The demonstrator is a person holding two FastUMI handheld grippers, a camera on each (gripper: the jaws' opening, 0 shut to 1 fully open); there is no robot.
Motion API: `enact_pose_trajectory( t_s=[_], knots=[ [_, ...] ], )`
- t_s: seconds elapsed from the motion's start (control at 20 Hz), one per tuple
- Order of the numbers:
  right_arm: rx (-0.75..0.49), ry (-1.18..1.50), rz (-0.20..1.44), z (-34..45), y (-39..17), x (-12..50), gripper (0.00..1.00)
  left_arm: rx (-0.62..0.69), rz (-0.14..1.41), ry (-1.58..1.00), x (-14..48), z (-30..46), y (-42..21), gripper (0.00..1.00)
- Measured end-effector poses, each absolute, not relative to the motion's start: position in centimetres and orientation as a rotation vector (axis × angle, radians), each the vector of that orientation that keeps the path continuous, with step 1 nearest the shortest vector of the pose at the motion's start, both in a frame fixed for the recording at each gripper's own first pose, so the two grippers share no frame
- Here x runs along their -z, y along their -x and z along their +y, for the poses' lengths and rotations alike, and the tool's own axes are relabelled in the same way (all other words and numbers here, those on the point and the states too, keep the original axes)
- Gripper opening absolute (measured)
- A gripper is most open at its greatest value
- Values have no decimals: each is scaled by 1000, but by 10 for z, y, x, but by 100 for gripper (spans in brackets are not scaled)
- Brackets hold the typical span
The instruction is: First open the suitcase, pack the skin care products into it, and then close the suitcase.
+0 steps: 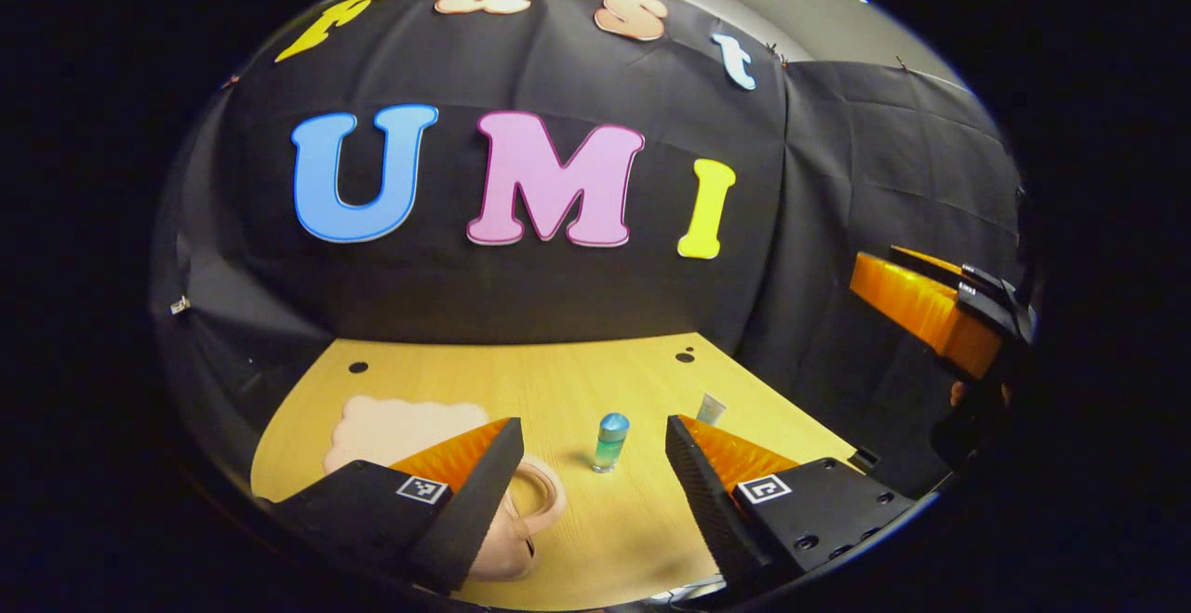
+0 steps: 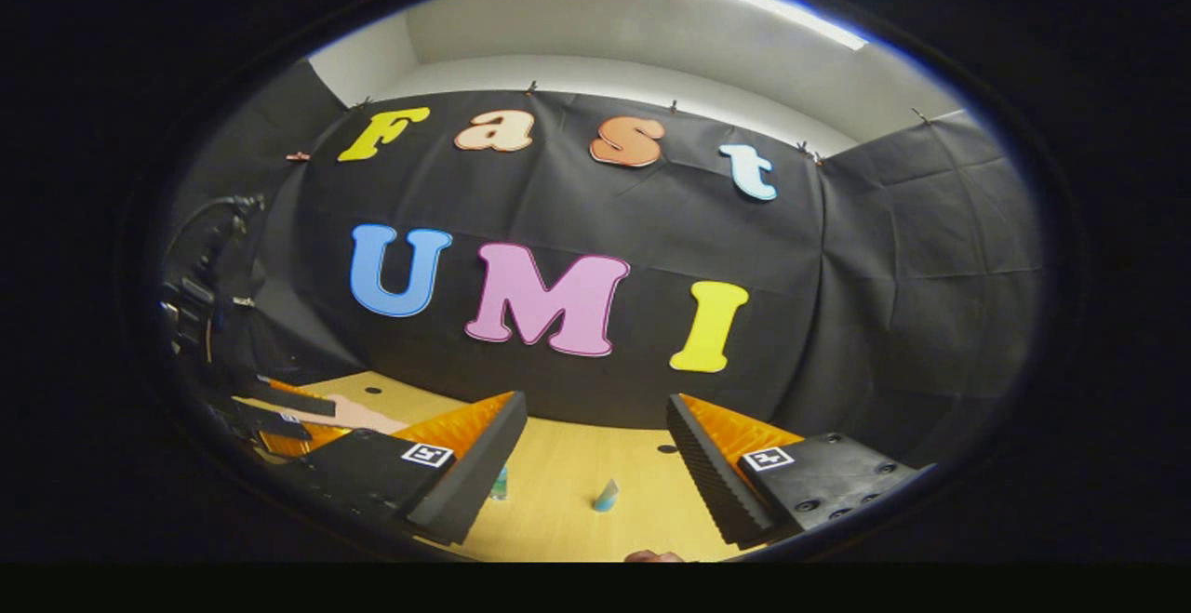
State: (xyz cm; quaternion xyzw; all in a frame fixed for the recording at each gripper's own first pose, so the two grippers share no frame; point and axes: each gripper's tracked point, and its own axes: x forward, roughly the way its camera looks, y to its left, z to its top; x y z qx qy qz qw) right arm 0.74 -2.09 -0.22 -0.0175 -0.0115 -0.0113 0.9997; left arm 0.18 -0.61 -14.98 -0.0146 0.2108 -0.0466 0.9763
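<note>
Suitcase closed, low and left of the open left gripper

The pink suitcase (image 1: 409, 432) lies flat on the table (image 1: 605, 380), under the left gripper (image 1: 588, 450); a bottle (image 1: 610, 442) stands upright ahead between its fingers. The right gripper (image 2: 595, 436), also open, hangs farther off.

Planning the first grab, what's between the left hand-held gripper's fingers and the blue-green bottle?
Bare wooden table, in the left gripper view; the blue-green bottle stands beyond the open left hand-held gripper.

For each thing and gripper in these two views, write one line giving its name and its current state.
Pink suitcase: lying flat on the table, closed.
Blue-capped bottle: upright, untouched.
Small tube: standing upright, partly hidden by a finger.
Left gripper: open, holding nothing.
Right gripper: open, holding nothing.
</note>
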Motion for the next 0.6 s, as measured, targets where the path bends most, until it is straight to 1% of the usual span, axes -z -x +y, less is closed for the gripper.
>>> enact_pose_trajectory(
  t_s=[0.1, 0.2, 0.25, 0.3, 0.4, 0.45, 0.6],
  knots=[
    [16, 20, -34, -35, -12, 2, 96, 73, 520, 69, 177, -10, -9, 98],
    [2, 6, -37, -49, -19, 6, 95, 29, 620, 104, 201, -8, -17, 96],
    [-14, 2, -38, -55, -24, 11, 96, 9, 670, 117, 214, -9, -23, 95],
    [-32, 3, -37, -59, -30, 18, 95, -19, 708, 117, 225, -6, -29, 95],
    [-51, 6, -5, -73, -44, 37, 96, -83, 775, 83, 245, 9, -43, 95],
    [-59, 1, 13, -78, -48, 46, 95, -106, 807, 70, 255, 13, -50, 95],
    [-69, -47, 27, -94, -62, 61, 96, -167, 911, 63, 284, 19, -65, 95]
  ],
)
